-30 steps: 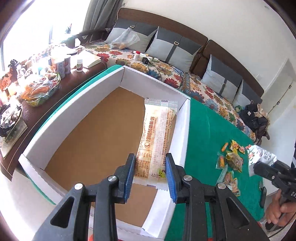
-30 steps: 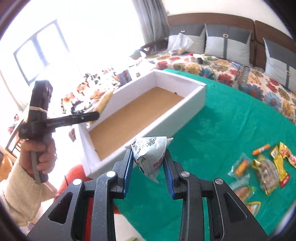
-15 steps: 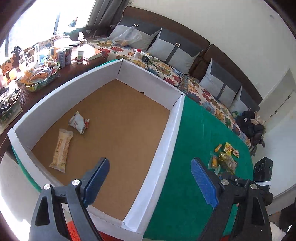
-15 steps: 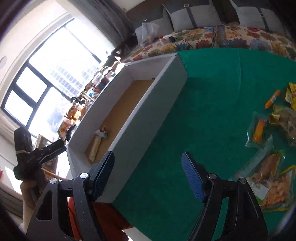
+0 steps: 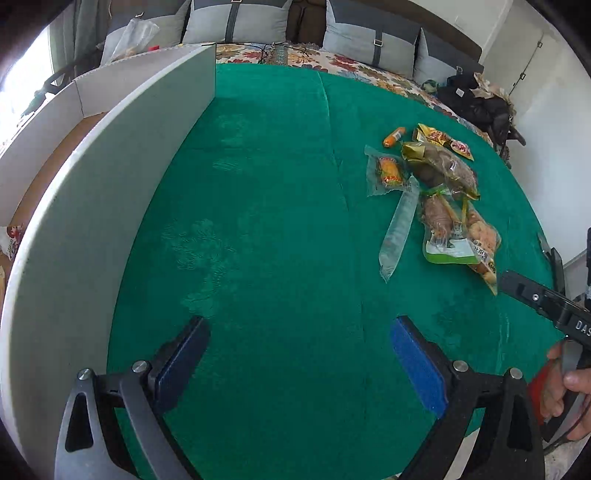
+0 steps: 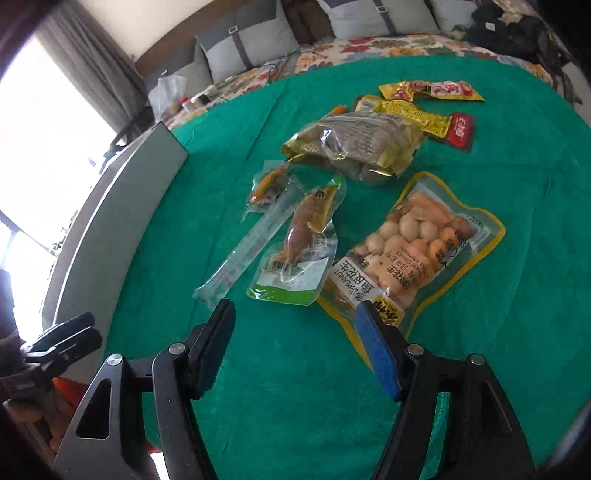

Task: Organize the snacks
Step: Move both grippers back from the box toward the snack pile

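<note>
Several snack packets lie in a cluster on the green tablecloth (image 5: pixel 277 221). In the right wrist view I see a peanut bag (image 6: pixel 410 251), a chicken-leg pouch (image 6: pixel 299 243), a long clear stick pack (image 6: pixel 251 251), a large yellowish bag (image 6: pixel 358 144) and yellow-red packets (image 6: pixel 424 110). My right gripper (image 6: pixel 295 343) is open and empty, just in front of the peanut bag and the pouch. My left gripper (image 5: pixel 299 362) is open and empty over bare cloth, with the white box (image 5: pixel 110 177) to its left. The cluster also shows in the left wrist view (image 5: pixel 436 195).
The box's brown floor (image 5: pixel 40 170) holds a small packet (image 5: pixel 11 240) at the left edge. A sofa with grey cushions (image 5: pixel 236 22) and a floral cover runs behind the table. The other gripper and hand show at the right edge (image 5: pixel 554 321).
Both grippers dropped their packets into the box, opened, and swung right from the box to the tablecloth. The right gripper now hovers at the snack cluster.
</note>
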Demonstrator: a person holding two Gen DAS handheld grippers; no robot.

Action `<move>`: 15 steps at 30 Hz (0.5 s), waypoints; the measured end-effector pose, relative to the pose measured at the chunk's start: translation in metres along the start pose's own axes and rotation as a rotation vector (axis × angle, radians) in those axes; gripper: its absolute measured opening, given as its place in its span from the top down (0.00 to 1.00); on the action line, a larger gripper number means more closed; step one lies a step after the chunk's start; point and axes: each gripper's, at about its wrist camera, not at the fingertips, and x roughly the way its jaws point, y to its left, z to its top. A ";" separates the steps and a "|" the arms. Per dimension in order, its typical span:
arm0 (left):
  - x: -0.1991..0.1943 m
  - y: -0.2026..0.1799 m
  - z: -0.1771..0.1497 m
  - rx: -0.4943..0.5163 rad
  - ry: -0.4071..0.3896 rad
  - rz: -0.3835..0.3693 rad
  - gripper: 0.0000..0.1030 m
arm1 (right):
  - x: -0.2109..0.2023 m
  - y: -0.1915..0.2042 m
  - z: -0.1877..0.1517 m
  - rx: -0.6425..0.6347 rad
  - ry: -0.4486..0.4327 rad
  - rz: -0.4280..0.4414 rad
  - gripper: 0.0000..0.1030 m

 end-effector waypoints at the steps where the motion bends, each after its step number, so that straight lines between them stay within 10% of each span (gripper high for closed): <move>1: 0.010 -0.001 -0.001 0.009 -0.001 0.013 0.06 | -0.010 -0.003 -0.006 -0.037 -0.026 -0.031 0.31; 8: 0.042 -0.005 -0.010 0.092 -0.073 0.119 0.03 | -0.039 -0.083 -0.049 -0.004 -0.123 -0.387 0.25; 15: 0.043 -0.001 -0.015 0.104 -0.144 0.136 0.00 | -0.018 -0.048 -0.050 -0.157 -0.067 -0.305 0.26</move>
